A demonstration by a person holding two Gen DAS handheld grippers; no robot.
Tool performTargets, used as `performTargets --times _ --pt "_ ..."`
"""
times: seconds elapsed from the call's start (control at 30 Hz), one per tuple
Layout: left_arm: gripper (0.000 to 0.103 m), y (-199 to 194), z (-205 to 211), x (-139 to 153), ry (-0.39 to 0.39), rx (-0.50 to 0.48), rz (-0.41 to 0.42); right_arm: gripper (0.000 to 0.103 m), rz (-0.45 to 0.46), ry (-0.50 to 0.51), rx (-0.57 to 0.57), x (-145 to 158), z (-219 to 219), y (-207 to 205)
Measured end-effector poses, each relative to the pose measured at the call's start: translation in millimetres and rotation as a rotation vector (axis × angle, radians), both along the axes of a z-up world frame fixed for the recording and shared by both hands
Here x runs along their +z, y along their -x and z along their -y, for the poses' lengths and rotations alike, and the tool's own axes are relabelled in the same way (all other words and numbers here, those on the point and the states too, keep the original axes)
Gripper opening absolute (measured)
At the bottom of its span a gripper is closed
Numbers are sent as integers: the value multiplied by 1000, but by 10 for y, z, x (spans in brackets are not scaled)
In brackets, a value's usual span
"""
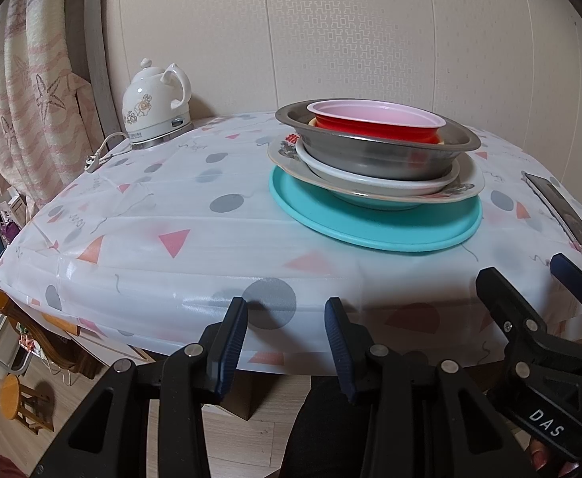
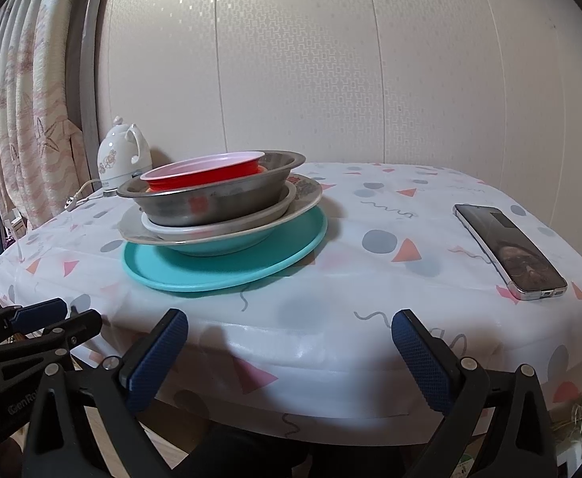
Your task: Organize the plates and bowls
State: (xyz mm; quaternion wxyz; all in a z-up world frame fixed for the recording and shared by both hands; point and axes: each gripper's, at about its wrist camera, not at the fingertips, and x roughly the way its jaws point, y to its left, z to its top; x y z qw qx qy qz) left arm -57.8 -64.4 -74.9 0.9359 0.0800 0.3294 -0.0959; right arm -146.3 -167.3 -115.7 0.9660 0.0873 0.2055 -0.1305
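Crockery stacked on the worktop [image 1: 195,239], left wrist view: a teal plate [image 1: 374,231] at 1 o'clock carries a patterned plate [image 1: 287,151], a white dish [image 1: 370,177], a metal bowl [image 1: 378,155] and, nested innermost, a red bowl [image 1: 378,125] with a pink interior. A white kettle [image 1: 155,103] stands at 11 o'clock near the wall; a phone [image 1: 557,207] lies at 3 o'clock. The left hand-held gripper [image 1: 287,342] hangs at 6 o'clock before the worktop edge, jaws parted and holding nothing; the right hand-held gripper [image 1: 530,283] appears at 4 o'clock, likewise spread. Right wrist view: the same stack sits at 10 o'clock, teal plate [image 2: 227,267] lowest, metal bowl [image 2: 211,199] and red bowl [image 2: 207,177] above, the kettle [image 2: 122,159] behind it. The phone [image 2: 510,251] lies face up at 3 o'clock. The right hand-held gripper [image 2: 291,346] at 6 o'clock is wide apart and empty; the left hand-held gripper [image 2: 68,314] enters at 8 o'clock.
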Motion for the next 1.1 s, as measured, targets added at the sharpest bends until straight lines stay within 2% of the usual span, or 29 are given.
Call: performTargets --times 1.1 --pt "41 12 32 -4 -2 6 10 103 11 1 -5 39 35 2"
